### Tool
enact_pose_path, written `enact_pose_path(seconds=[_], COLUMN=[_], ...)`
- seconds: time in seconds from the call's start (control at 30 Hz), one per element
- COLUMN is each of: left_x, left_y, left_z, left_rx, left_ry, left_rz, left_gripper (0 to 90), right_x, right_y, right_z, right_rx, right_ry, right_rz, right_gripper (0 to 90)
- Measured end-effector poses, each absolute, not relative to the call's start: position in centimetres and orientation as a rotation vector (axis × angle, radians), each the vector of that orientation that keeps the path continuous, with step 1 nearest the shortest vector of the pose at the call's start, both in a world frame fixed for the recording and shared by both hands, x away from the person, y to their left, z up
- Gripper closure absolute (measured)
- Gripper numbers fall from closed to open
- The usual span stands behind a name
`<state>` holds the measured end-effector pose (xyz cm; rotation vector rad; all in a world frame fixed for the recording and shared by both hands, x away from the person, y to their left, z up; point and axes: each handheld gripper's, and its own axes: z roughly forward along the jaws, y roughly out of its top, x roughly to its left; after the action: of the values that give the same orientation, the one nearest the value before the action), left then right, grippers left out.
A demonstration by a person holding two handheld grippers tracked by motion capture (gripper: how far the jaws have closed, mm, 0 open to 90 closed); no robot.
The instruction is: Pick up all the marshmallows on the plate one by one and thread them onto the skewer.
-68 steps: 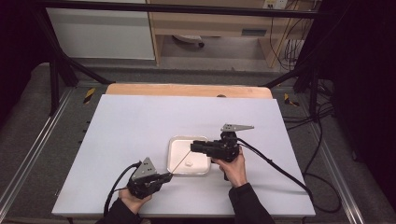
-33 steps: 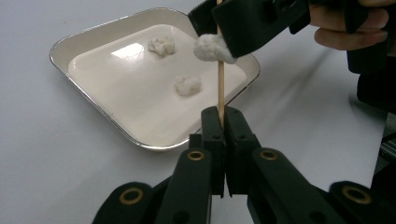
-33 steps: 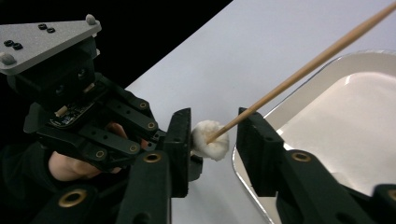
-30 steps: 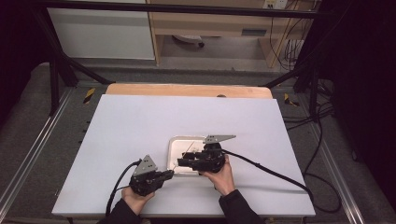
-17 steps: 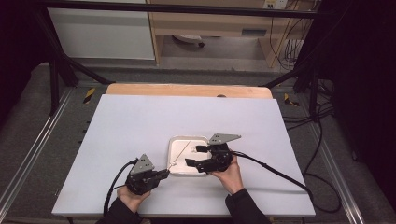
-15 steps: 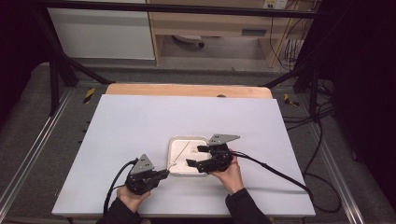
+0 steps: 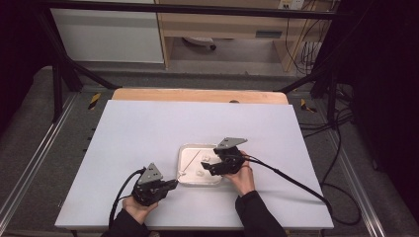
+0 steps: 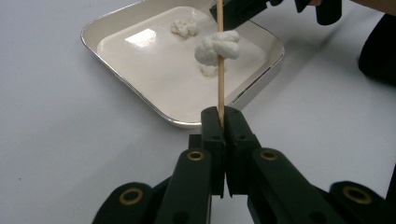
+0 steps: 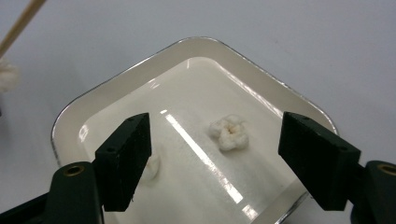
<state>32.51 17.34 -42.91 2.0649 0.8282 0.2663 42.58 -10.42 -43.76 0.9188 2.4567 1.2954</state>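
High view: left gripper (image 7: pixel 168 184) sat at 7 o'clock of the shallow white square tray (image 7: pixel 184 173), jaws clamped tight on a thin wooden skewer (image 7: pixel 190 161) slanting over the tray. Right gripper (image 7: pixel 206 169) hovered over the tray's 3 o'clock side, jaws just opened, nothing between them.

Left gripper view: skewer pinched between shut jaws, white fluffy lump (image 8: pixel 217 46) threaded on it above the tray.

Right gripper view: jaws wide apart; loose white lump (image 9: pixel 229 131) lay on the tray floor between them, untouched.
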Motion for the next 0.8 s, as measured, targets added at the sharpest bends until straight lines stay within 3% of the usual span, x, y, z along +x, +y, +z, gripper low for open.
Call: enact_pose_path(seconds=[0.13,0.8], left_x=[32.6,32.6], left_y=[17.3,17.2], left_z=[-43.0,-43.0], left_rx=[2.070,2.077], left_ry=[0.828,0.826], left_rz=[0.263,0.258], left_gripper=[87.9,87.9], right_x=[43.6,44.9], right_y=[-10.4,-9.3], right_z=[-44.0,-45.4], right_rx=[0.930,0.872], right_ry=[2.450,2.520], right_rz=[1.289,1.192], right_gripper=[29.2,62.5])
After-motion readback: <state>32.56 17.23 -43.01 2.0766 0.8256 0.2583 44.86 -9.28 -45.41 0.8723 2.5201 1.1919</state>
